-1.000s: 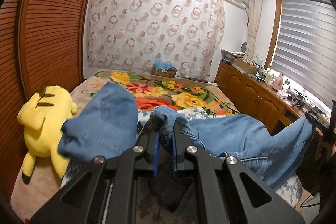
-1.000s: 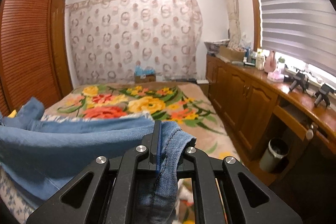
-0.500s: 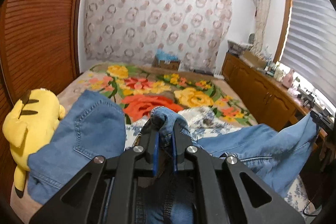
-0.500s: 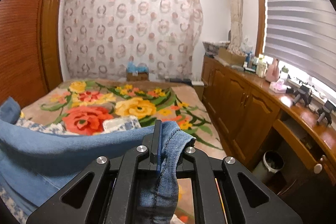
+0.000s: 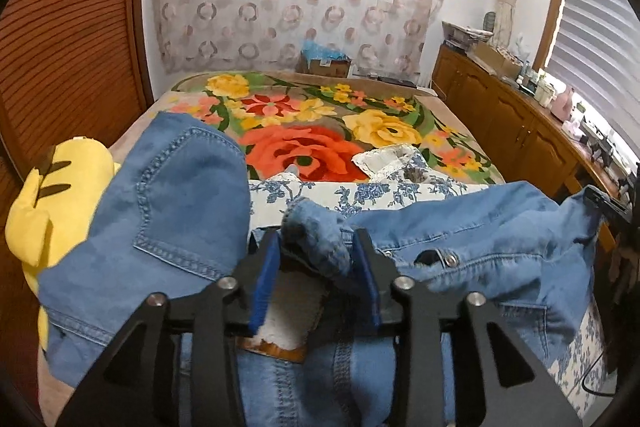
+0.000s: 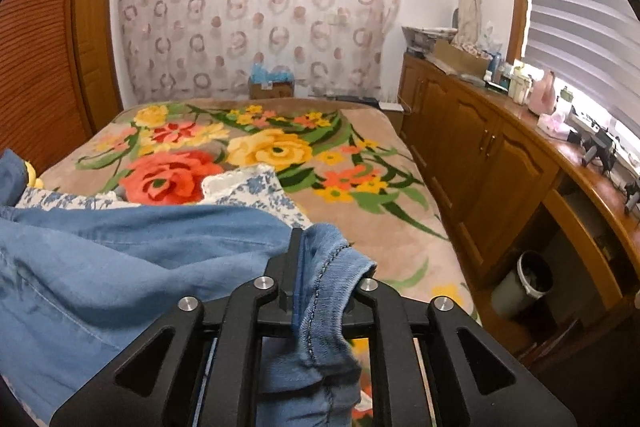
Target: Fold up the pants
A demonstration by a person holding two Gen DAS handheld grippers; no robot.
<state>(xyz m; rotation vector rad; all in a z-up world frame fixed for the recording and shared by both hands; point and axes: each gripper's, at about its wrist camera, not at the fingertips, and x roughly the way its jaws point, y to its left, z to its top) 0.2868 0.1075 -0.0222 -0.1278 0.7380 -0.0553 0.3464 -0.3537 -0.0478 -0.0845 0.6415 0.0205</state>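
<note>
Blue denim pants (image 5: 176, 211) lie spread across the near end of the bed, back pocket up at the left. My left gripper (image 5: 318, 247) stands open, its blue pads either side of a bunched waistband fold with the leather label below. My right gripper (image 6: 316, 259) is shut on a hemmed edge of the pants (image 6: 132, 259), which stretch off to the left. The right gripper also shows at the far right of the left wrist view (image 5: 608, 205).
A yellow plush toy (image 5: 44, 211) lies left of the pants. A floral blanket (image 5: 312, 131) covers the bed, with a blue-and-white floral cloth (image 5: 384, 183) under the pants. Wooden cabinets (image 6: 480, 163) run along the right, with a bin (image 6: 524, 283) on the floor.
My left gripper has opened and let go of the waistband fold. Both grippers have lowered towards the bed, and the pants now lie flatter on it. The right gripper keeps its hold.
</note>
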